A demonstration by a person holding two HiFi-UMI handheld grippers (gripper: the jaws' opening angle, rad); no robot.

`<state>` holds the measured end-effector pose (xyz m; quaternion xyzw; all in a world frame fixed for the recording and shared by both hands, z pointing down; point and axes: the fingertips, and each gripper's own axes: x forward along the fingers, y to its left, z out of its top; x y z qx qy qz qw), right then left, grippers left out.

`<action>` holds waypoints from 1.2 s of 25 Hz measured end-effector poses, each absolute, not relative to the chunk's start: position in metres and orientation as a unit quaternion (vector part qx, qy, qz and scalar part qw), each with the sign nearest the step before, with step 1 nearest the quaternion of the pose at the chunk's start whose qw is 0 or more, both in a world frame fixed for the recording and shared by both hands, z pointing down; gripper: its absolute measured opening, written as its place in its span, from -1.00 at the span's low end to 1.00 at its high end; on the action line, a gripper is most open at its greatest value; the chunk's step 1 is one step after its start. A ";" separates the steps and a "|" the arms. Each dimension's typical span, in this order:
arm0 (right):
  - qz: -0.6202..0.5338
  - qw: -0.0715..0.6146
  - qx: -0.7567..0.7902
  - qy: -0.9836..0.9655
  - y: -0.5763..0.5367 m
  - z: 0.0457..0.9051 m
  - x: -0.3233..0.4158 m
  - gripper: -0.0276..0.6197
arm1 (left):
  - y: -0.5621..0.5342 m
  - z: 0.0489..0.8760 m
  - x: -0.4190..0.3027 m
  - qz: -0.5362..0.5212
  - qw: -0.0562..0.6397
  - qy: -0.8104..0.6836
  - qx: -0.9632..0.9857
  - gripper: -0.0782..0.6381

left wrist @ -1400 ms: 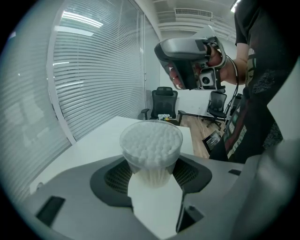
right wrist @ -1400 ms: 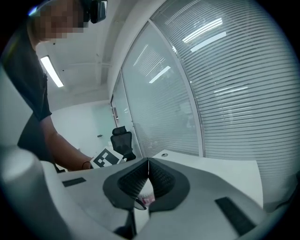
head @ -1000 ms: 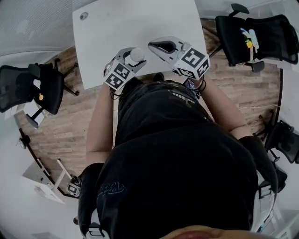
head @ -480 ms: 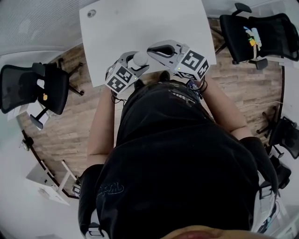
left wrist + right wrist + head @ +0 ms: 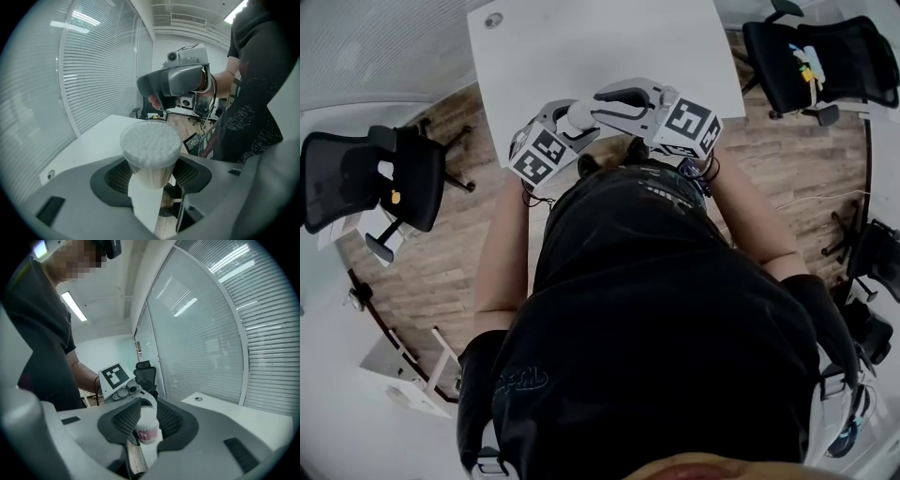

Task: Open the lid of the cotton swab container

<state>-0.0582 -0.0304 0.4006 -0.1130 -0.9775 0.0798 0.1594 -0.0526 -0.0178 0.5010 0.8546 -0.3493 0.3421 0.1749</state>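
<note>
A clear round cotton swab container (image 5: 151, 145) with a white and pink label stands upright between the pads of my left gripper (image 5: 151, 180), which is shut on its body. White swab heads fill its top; whether a clear lid covers them I cannot tell. In the head view the container (image 5: 578, 114) sits between the left gripper (image 5: 570, 128) and the right gripper (image 5: 600, 103), over the table's near edge. My right gripper (image 5: 144, 416) faces the container (image 5: 146, 430). Its jaws have just been opening, and the pads stand apart from the container seen between them.
A white table (image 5: 600, 47) with a small round cable hole (image 5: 494, 20) lies ahead. Black office chairs stand at the left (image 5: 361, 173) and the far right (image 5: 820, 61) on the wooden floor. Glass walls with blinds (image 5: 93, 70) run beside the table.
Both grippers and the container have drawn back together from over the table to its near edge, close to the person's body. The left gripper's hold on the container looks the same.
</note>
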 end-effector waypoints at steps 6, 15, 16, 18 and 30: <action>0.074 0.162 -0.105 -0.978 -0.003 0.404 -0.072 -0.36 | 0.002 0.494 -0.061 0.344 0.158 -0.336 0.862 -0.03; 0.075 0.167 -0.104 -0.978 0.037 0.415 -0.079 -0.12 | 0.033 0.488 -0.065 0.351 0.145 -0.314 0.870 -0.03; 0.075 0.168 -0.104 -0.978 0.042 0.417 -0.082 -0.11 | 0.035 0.487 -0.066 0.350 0.145 -0.313 0.871 -0.03; 0.070 0.169 -0.101 -0.978 0.048 0.421 -0.086 -0.10 | 0.040 0.484 -0.067 0.348 0.140 -0.310 0.874 -0.03; 0.036 0.165 -0.086 -0.982 0.060 0.419 -0.093 -0.12 | 0.050 0.475 -0.066 0.335 0.153 -0.302 0.879 -0.03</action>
